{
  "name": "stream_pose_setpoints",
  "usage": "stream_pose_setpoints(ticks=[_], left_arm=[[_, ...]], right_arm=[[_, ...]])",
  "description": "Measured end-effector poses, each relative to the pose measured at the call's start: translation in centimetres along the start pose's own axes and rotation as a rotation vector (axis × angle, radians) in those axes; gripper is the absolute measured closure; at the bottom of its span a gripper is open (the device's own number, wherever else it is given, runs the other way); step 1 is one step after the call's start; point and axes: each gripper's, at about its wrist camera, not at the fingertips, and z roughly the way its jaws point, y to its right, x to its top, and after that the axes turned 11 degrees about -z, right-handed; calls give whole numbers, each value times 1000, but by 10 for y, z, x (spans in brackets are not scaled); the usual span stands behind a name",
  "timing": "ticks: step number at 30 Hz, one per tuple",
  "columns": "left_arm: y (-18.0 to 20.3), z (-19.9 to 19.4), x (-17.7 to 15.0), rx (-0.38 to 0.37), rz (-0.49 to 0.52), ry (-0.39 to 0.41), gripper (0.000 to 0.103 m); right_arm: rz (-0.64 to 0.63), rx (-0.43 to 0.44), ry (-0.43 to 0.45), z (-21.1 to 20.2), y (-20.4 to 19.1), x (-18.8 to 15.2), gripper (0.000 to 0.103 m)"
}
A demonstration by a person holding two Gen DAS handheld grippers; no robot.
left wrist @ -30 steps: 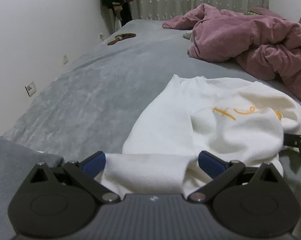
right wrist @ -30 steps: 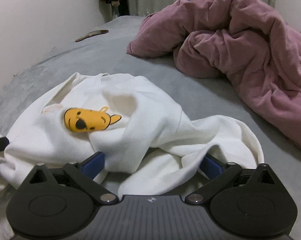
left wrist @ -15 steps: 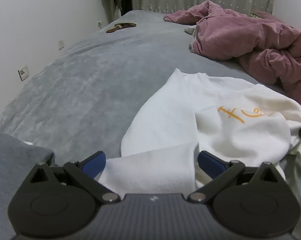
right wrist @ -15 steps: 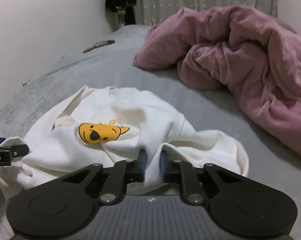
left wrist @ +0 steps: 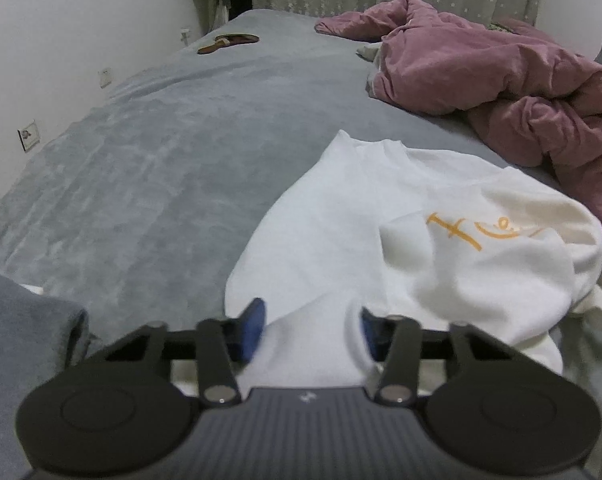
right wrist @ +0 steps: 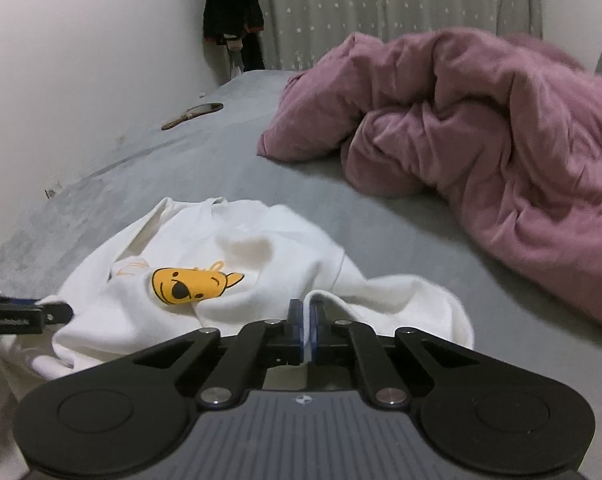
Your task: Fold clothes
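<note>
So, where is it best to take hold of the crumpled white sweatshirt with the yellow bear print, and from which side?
Probably by the near bottom edge of the white sweatshirt, coming from the near side of the grey bed. There the fabric bunches into raised folds that jaws can pinch. The right gripper is shut on such a fold; the left gripper is closing around another.

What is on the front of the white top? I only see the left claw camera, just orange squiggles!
Observer: A yellow bear face is printed there.
Child: Did the other claw grab the top?
Observer: Yes, the right claw is pinched on a fold of the white top.
Child: Can the other camera see my claw?
Observer: Yes, the left claw pokes in at that picture's left edge, against the top; its jaws are closing with cloth between them.
</note>
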Motion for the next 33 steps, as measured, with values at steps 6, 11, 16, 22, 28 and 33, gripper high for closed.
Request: stream_pose_setpoints(ticks=[6,11,16,22,28,33], left_arm=[[-10,-8,7,-31,-38,15,68],[-9,-12,10,-84,-44,22,48],[2,-22,5,-145,16,53,14],[16,-18,-6,-106,116,45,15],[12,-6,-6,-31,120,7,52],[-2,-7,2,-1,70,11,85]], right_arm=[[40,1,15,-5,7,-1,57],[75,17,-15,0,12,-4,52],[105,23,-19,0,17,-6,51],[101,30,-61,5,16,-8,51],[81,2,-64,6,16,-9,82],[66,-70,-36,-2,21,-6,97]])
